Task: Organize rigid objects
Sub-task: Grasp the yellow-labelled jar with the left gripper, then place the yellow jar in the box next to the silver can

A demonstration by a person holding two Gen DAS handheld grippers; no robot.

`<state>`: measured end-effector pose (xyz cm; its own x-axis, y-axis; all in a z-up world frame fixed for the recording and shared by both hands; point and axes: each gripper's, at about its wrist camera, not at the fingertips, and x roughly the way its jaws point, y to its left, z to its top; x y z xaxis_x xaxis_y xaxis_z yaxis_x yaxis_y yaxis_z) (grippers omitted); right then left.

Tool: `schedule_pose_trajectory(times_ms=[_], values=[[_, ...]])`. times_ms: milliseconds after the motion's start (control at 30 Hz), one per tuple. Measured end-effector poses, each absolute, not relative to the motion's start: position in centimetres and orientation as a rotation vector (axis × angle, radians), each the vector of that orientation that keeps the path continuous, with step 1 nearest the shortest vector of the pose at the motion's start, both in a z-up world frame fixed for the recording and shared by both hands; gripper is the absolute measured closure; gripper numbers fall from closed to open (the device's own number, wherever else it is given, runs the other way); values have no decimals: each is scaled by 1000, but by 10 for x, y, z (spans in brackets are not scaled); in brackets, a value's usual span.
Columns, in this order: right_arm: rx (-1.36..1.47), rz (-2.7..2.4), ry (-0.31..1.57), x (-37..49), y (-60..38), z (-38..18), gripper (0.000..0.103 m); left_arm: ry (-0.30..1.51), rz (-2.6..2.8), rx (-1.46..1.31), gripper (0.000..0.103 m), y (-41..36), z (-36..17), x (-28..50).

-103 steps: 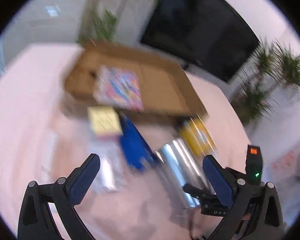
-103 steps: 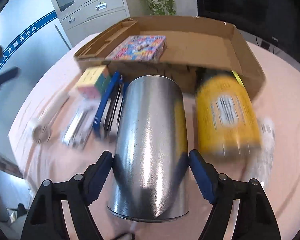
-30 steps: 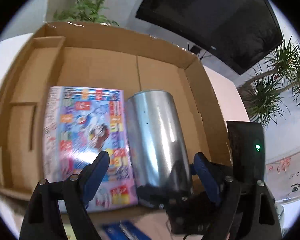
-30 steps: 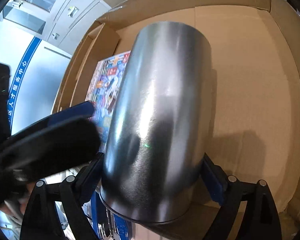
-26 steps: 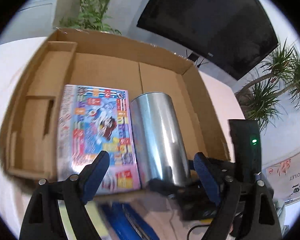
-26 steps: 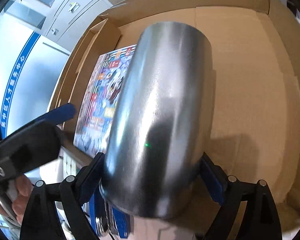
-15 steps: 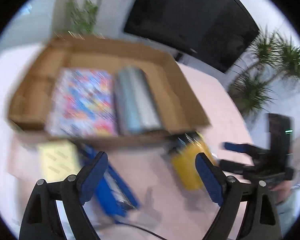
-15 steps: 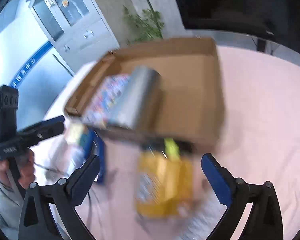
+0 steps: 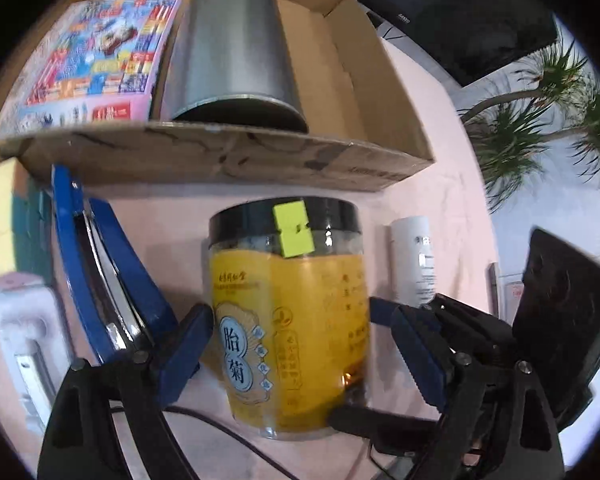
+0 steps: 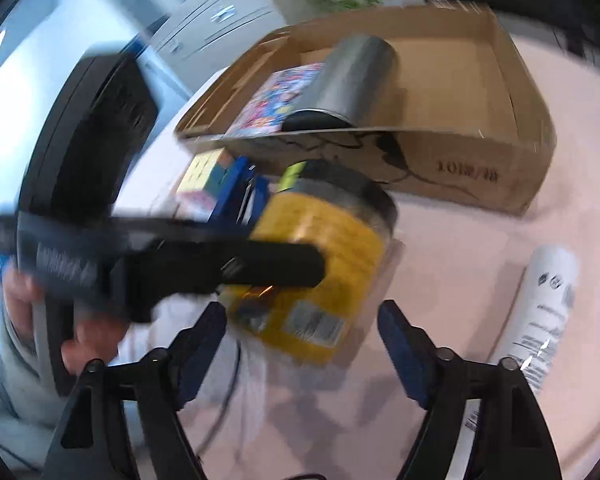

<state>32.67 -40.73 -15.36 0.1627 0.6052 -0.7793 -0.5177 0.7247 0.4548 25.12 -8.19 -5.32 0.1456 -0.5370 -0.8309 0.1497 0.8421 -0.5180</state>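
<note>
A yellow jar with a black lid [image 9: 288, 312] lies on the pink table in front of the cardboard box [image 9: 220, 160]. My left gripper [image 9: 290, 344] is shut on the jar, its blue pads against both sides. The jar also shows in the right wrist view [image 10: 320, 272], with the left gripper's black body across it. My right gripper [image 10: 300, 332] is open and empty just behind the jar. A silver metal can [image 9: 232, 48] and a colourful flat box [image 9: 96, 56] lie inside the cardboard box.
A blue stapler [image 9: 100, 276] lies left of the jar, with a yellow puzzle cube [image 9: 0, 220] and a white object [image 9: 24, 332] further left. A white tube [image 9: 414, 260] lies right of the jar; it also shows in the right wrist view [image 10: 540, 320].
The silver can was set down in the cardboard box and let go by the right gripper. Both grippers dropped to the yellow jar, and the left one closed on it.
</note>
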Motion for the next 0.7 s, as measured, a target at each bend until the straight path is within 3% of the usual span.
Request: schedule_pose_trajectory(times_ms=[167, 333, 533, 700], values=[[167, 856, 1212, 339, -386, -174, 11, 1330, -466, -254, 19, -89, -54, 249], [121, 805, 1143, 327, -377, -157, 13, 1234, -491, -244, 20, -85, -28, 239], [33, 800, 885, 336, -383, -53, 15, 974, -535, -240, 20, -84, 73, 268], [-21, 794, 835, 397, -383, 7, 17, 970, -547, -276, 20, -88, 98, 338]])
